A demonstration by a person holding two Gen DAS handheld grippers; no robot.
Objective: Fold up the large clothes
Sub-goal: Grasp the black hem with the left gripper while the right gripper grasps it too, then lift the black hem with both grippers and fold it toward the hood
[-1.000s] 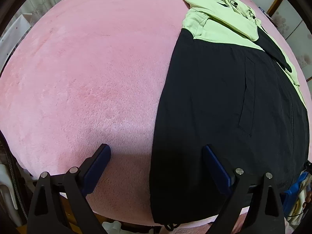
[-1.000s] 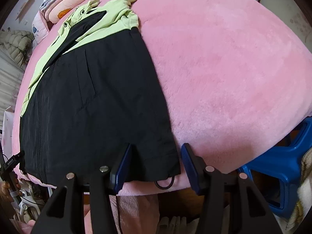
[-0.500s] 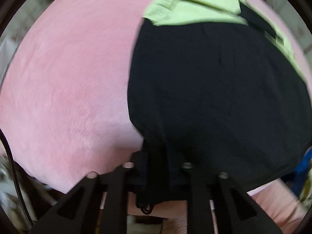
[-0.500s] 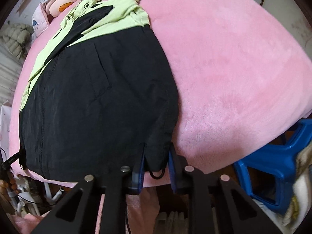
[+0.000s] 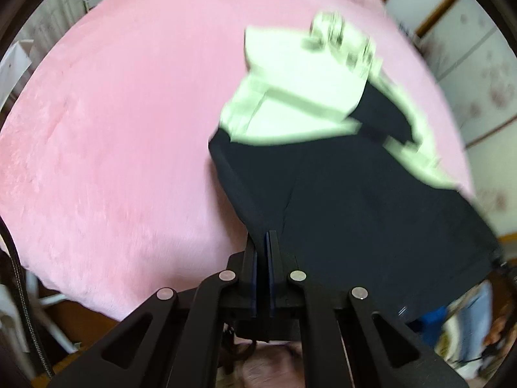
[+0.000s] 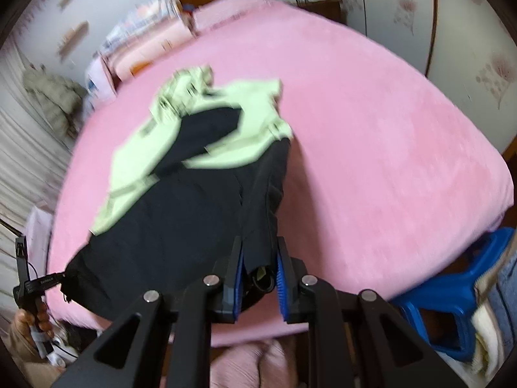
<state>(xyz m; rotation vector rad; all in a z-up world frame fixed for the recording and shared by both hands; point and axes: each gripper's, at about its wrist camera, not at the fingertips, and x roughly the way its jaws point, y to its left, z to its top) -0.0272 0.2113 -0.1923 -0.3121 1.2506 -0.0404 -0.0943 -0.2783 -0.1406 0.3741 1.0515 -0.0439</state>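
Currently my left gripper (image 5: 264, 242) and right gripper (image 6: 260, 252) each pinch a hem corner of the black-and-green jacket (image 6: 181, 200), lifted at 6 o'clock over the pink bed (image 6: 371, 135); sleeves appear tucked, while the lengthwise fold remains.

jacket (image 6: 181, 213) on bed (image 6: 371, 148); near hem in 2 tongs; stool (image 6: 452, 294) right

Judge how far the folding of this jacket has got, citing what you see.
Done: the sleeves already lie folded across the black-and-green jacket on the pink bed. In hand: the left gripper and right gripper each clamp a hem corner, lifted off the bed. Left: carrying the hem up to the green collar end.
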